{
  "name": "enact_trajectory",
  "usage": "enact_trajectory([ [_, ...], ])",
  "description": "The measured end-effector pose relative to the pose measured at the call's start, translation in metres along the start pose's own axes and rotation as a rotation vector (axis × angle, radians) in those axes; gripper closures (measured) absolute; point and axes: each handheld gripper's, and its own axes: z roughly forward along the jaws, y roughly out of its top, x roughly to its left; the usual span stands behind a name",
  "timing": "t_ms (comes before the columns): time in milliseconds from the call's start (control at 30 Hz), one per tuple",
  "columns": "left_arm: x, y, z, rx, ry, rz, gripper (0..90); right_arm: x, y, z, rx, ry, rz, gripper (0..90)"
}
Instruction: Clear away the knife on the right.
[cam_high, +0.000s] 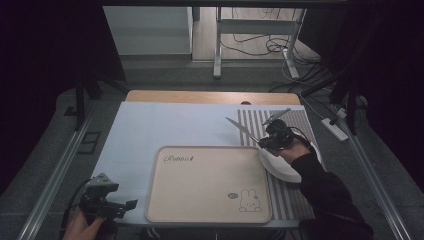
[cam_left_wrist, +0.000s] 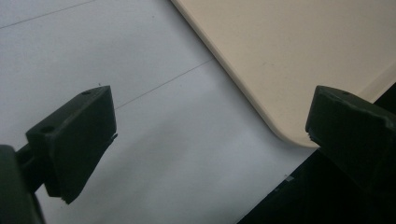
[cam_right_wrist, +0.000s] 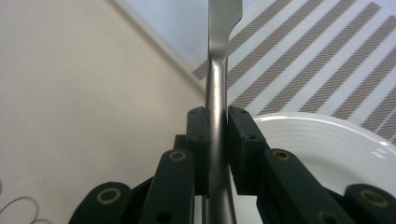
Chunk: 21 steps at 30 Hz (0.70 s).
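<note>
Steel knife (cam_right_wrist: 217, 70) clamped in right tongs (cam_right_wrist: 217, 140), held above white plate (cam_right_wrist: 327, 149) edge by beige tray (cam_high: 210, 182). Left tongs (cam_left_wrist: 205, 135) spread apart, nothing in them, over counter (cam_left_wrist: 154, 140) at tray's corner.

The tray (cam_high: 208, 184) lies on the table (cam_high: 145, 125) at its near edge; right of it lies the striped mat (cam_high: 295, 125), bearing the plate (cam_high: 280, 167) against the tray's right rim; the right gripper (cam_high: 265, 142) holds the knife (cam_high: 240, 127) above that rim; the left gripper (cam_high: 127, 205) sits just off the tray's near left corner.
</note>
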Motion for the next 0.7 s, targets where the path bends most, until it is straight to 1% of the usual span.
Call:
enact_trajectory([
  [167, 0.0, 0.0, 0.0, 0.001, 0.001, 0.001, 2.8, 0.018, -0.005, 0.0, 0.001, 0.01, -0.024, 80.4],
  [367, 0.0, 0.0, 0.0, 0.002, 0.001, 0.001, 2.8, 0.038, -0.013, 0.002, 0.007, 0.035, -0.048, 80.4],
  [467, 0.0, 0.0, 0.0, 0.004, 0.002, 0.003, 2.8, 0.049, -0.017, 0.004, 0.012, 0.049, -0.049, 80.4],
  [600, 0.0, 0.0, 0.0, 0.004, 0.002, 0.003, 2.8, 0.064, -0.024, 0.007, 0.017, 0.072, -0.064, 80.4],
  [700, 0.0, 0.0, 0.0, 0.003, 0.002, 0.004, 2.8, 0.074, -0.029, 0.01, 0.022, 0.08, -0.073, 80.3],
])
